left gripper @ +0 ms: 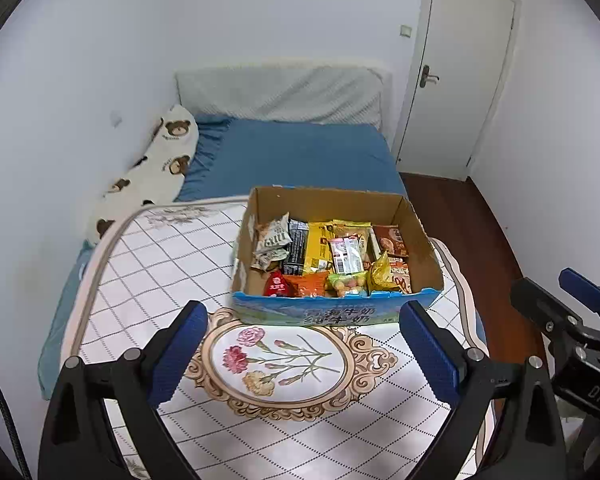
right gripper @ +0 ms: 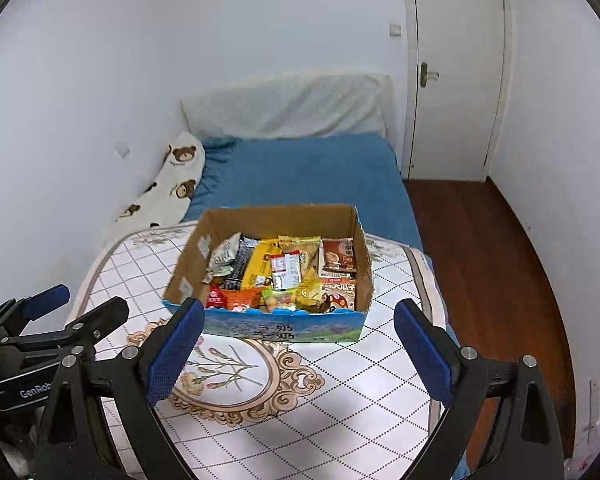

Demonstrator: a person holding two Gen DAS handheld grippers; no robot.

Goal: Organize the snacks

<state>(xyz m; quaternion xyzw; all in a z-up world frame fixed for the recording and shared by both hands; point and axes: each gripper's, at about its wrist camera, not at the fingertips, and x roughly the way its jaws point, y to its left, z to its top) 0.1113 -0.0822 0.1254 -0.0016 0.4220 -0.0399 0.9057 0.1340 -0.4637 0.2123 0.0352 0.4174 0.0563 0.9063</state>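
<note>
Left wrist view: cardboard box (left gripper: 337,258) of snacks (left gripper: 332,258) sits straight ahead beyond both spread, empty grippers, left gripper (left gripper: 324,354) and right gripper (right gripper: 300,354) about equally near (long side crosswise to fingers), on the patterned mat (left gripper: 148,264).

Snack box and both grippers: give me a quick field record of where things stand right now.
box: open cardboard box on the patterned cloth, blue printed front facing the grippers
contents: mixed snack packets inside, piled loosely
surface: cloth-covered table in front of a blue bed
left gripper: open, empty, short of the box
right gripper: open, empty, short of the box
contact: neither gripper touches the box
</note>
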